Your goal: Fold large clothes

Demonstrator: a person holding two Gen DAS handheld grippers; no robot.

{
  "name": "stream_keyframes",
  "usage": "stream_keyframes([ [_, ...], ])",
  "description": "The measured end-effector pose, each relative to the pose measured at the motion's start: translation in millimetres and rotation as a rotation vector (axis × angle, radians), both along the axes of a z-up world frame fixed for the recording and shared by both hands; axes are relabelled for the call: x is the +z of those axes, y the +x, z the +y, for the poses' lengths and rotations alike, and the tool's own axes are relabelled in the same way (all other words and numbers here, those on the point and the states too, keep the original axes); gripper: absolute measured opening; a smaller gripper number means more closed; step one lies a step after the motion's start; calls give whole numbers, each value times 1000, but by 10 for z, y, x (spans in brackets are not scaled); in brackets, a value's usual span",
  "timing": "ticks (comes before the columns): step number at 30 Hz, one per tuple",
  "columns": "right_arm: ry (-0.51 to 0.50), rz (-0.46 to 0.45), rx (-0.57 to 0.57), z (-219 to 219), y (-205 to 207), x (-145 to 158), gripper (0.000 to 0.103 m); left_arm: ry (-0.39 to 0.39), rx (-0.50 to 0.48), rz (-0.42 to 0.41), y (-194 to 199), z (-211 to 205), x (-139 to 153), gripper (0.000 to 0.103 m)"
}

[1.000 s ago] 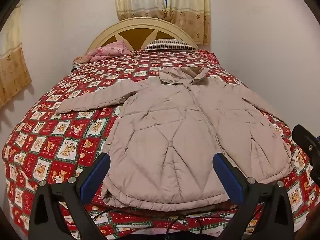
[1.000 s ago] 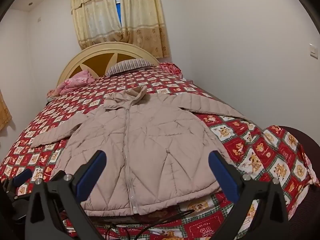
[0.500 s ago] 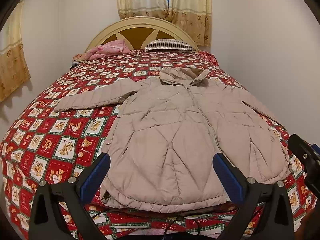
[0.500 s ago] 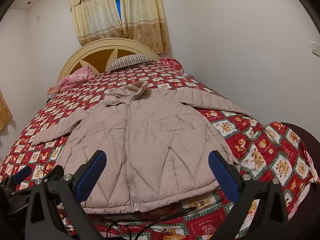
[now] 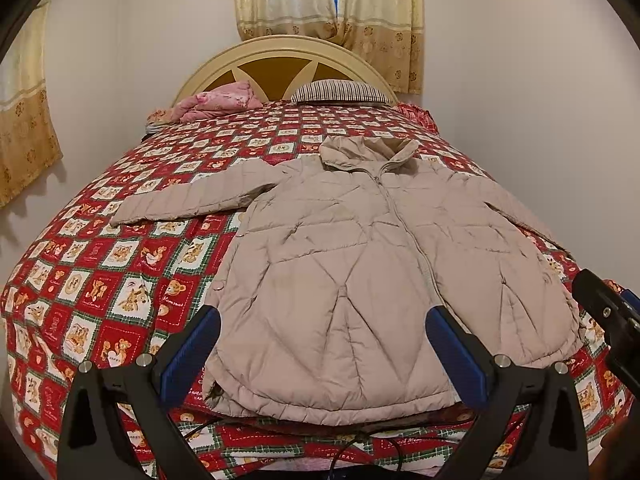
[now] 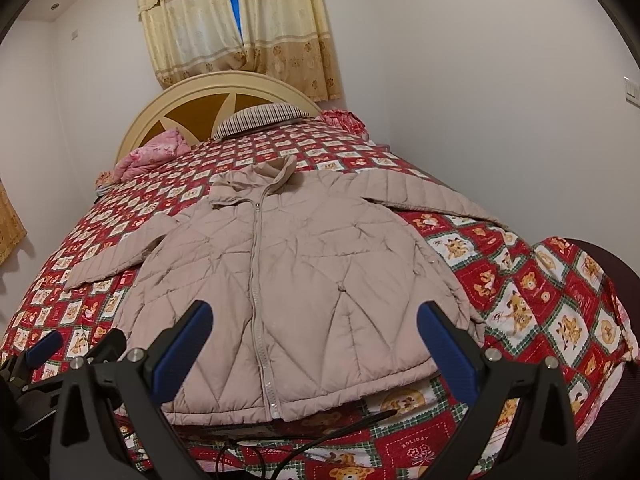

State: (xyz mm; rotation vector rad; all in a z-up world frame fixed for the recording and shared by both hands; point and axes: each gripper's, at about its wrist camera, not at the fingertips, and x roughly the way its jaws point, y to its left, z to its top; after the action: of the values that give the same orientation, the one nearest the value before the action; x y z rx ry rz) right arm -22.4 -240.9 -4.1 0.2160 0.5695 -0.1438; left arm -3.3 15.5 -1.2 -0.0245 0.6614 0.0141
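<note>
A beige quilted jacket [image 5: 360, 256] lies flat and zipped on the bed, front up, collar toward the headboard, both sleeves spread sideways. It also shows in the right wrist view [image 6: 296, 280]. My left gripper [image 5: 322, 348] is open and empty, held above the jacket's hem on its left half. My right gripper [image 6: 314, 340] is open and empty, held above the hem near the zipper. The right gripper's edge shows at the right of the left wrist view [image 5: 608, 320]. The left gripper shows at the lower left of the right wrist view [image 6: 44, 356].
The bed has a red patchwork bear quilt [image 5: 100, 280]. A pink blanket [image 5: 220, 104] and a striped pillow [image 5: 340, 92] lie by the cream headboard [image 5: 280, 60]. A wall runs along the bed's right side. Black cables [image 6: 280, 440] hang over the foot edge.
Both grippers have risen and tilted slightly, so the view has shifted a little. The jacket has not moved, and both grippers stay open.
</note>
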Motion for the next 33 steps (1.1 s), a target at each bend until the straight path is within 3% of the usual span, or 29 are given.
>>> stream_keyframes([
  [33,3,8,0,15,6,-21,103,3,-1,7,-23,3,-28,102],
])
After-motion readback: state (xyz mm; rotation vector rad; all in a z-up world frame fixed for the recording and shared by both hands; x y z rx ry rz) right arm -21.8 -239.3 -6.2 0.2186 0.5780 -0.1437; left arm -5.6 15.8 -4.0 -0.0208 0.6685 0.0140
